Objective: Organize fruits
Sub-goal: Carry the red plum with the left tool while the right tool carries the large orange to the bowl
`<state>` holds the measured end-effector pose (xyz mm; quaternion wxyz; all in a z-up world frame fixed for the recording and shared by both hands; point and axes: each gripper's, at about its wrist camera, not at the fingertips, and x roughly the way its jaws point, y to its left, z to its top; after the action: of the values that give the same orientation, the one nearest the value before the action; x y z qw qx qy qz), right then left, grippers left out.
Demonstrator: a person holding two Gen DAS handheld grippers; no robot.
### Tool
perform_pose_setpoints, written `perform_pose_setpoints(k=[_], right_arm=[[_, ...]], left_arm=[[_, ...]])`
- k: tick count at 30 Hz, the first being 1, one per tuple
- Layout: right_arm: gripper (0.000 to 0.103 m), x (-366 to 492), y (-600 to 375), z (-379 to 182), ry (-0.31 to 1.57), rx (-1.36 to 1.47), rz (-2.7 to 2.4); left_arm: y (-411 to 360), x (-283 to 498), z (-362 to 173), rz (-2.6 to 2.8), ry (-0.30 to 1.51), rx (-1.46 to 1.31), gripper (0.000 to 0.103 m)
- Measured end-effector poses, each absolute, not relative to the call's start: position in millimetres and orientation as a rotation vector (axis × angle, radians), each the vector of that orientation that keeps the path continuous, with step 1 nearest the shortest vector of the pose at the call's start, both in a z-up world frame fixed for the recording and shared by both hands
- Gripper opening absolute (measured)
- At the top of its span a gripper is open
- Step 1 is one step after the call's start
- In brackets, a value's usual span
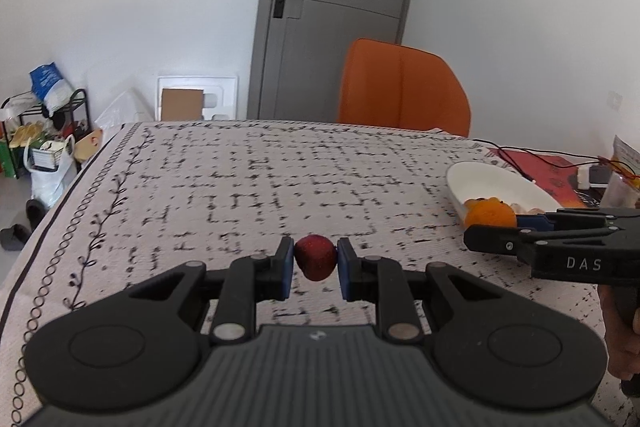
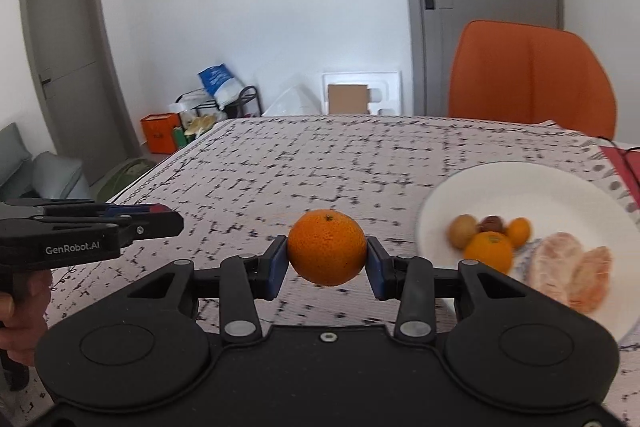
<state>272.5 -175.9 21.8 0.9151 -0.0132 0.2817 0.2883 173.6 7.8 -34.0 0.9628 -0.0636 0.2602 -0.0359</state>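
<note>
Strawberry (image 1: pixel 315 257) pinched between my left gripper's (image 1: pixel 314 267) blue pads above the patterned tablecloth (image 1: pixel 240 179), orange (image 2: pixel 327 247) clamped in my right gripper (image 2: pixel 327 265), white plate (image 2: pixel 520 187) of fruit just right, orange chair (image 2: pixel 532 79) behind.

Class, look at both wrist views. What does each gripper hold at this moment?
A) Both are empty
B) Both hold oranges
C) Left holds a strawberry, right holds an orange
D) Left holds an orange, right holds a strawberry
C: the left gripper is shut on a red strawberry, and the right gripper is shut on an orange, beside the white plate.
</note>
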Motion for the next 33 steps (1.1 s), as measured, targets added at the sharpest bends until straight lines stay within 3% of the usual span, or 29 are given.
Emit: perform_pose_setpoints(k=[33], right_arm=[[0.039,300,-303,24,0.533,0.051,0.32]], left_arm=[[-105,229,-12,-0.278,0.512,0.011,0.021]])
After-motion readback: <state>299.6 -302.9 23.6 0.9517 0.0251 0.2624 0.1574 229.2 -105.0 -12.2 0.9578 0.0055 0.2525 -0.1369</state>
